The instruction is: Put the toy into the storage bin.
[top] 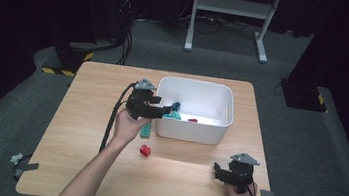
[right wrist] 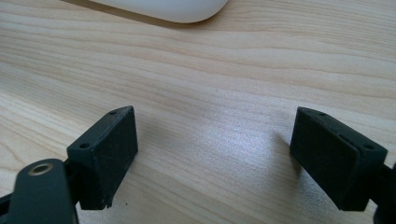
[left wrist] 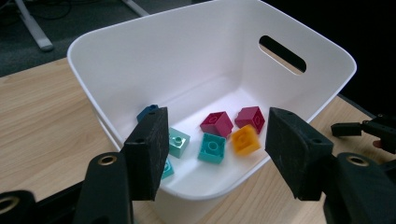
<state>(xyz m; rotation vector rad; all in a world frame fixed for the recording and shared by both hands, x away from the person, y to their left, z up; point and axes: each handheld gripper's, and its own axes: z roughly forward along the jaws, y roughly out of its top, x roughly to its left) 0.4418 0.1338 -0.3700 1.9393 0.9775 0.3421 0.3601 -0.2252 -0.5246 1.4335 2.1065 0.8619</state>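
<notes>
Near the counter's (top: 78, 167) front right corner, the right hand-held gripper (top: 223, 173) rests low over bare wood, jaws spread wide with nothing between them. A little further in, towards the middle of the counter, a red brick (top: 145, 150) lies alone, and just beyond it a green brick (top: 146, 131) sits against the near left corner of the white bin (top: 193, 130). The left hand-held gripper (top: 165, 111) reaches over the bin's left wall, its jaws about half open and gripping nothing. In the left gripper view, an orange brick (left wrist: 245, 139) shows tilted between the pads (left wrist: 152, 149), clear of both, above the bin floor. Teal, magenta and blue bricks lie on that floor. The bin stands at the counter's far right part.
</notes>
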